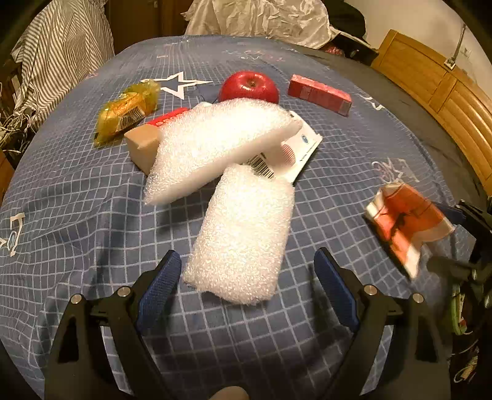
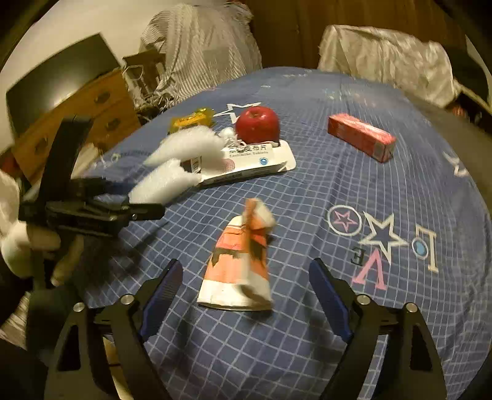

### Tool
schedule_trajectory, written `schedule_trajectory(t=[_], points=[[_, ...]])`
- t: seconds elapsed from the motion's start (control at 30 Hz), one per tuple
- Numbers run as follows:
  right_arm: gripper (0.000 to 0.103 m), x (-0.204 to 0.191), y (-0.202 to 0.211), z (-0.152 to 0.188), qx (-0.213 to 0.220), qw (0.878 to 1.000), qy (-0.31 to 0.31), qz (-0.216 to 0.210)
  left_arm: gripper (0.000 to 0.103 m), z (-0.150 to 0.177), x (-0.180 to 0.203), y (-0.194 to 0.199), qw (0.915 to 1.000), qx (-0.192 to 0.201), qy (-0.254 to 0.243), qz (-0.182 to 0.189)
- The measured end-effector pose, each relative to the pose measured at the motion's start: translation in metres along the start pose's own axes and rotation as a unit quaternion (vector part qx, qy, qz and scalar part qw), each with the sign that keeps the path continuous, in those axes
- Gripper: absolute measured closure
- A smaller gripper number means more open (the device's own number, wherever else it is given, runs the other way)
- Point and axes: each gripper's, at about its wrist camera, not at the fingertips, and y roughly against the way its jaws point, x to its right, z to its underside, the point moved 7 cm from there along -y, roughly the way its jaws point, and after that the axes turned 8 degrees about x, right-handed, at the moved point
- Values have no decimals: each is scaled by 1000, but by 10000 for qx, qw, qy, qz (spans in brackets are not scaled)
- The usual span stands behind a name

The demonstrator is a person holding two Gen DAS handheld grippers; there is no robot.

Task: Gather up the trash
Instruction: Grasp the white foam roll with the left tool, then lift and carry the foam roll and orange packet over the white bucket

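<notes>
On the blue grid bedspread [image 1: 77,215] lie two white foam pieces: a near one [image 1: 243,234] and a far one [image 1: 215,147] that leans over a white tablet box [image 1: 299,147]. My left gripper [image 1: 246,258] is open, and the near foam's end lies between its pads without touching them. In the right wrist view a crushed orange-and-white paper cup [image 2: 240,261] lies loose between the pads of my open right gripper [image 2: 246,267]. The left gripper [image 2: 135,198] and foam [image 2: 163,183] show at that view's left. The cup [image 1: 402,224] looks blurred.
A red apple [image 1: 249,86], a red carton [image 1: 319,94], a yellow wrapped snack [image 1: 126,112] and a brown box [image 1: 143,146] lie further back. A wooden headboard [image 1: 430,83] runs along the right. Striped cloth [image 1: 61,46] and a crumpled sheet [image 1: 261,21] hang beyond the bed.
</notes>
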Motion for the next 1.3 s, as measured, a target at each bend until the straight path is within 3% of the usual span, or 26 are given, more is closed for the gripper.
schedule_trajectory(t=[0.1, 0.17, 0.27, 0.4, 0.47, 0.53, 0.63, 0.77, 0.9, 1.03, 1.2, 1.3], points=[[19, 4, 3, -7, 331, 9988, -365, -65, 18, 1, -3, 0, 10000, 53, 24, -36], [39, 8, 5, -13, 479, 9972, -561, -115, 18, -1, -5, -4, 9999, 95, 118, -5], [54, 14, 4, -6, 528, 9965, -641, 136, 23, 1, -5, -4, 9999, 131, 53, -45], [61, 21, 2, 7, 606, 9949, -708, 384, 31, 2, -6, -6, 9997, 194, -29, -164], [75, 23, -4, 11, 608, 9947, -694, 463, 41, 1, -8, -7, 9995, 249, 0, -213], [86, 19, -10, 15, 591, 9951, -615, 505, 43, 1, -9, -6, 9993, 282, -2, -226], [94, 13, -10, 14, 748, 9932, -442, 775, 47, 4, -6, -4, 9986, 394, -143, -312], [96, 2, 7, 0, 1196, 9849, -301, 1217, 49, 5, -6, 10, 9978, 620, -40, -224], [97, -14, 29, -21, 1668, 9717, -94, 1669, 49, -8, -7, 44, 9935, 1076, 48, -363], [96, -37, 56, -44, 2231, 9534, 102, 2028, 49, -30, -5, 94, 9825, 1758, 157, -601], [96, -50, 87, -61, 2787, 9360, -112, 2148, 48, -39, 9, 146, 9627, 2586, 72, -796], [96, -55, 100, -66, 2956, 9304, -150, 2164, 48, -38, 16, 158, 9561, 2826, 67, -774]])
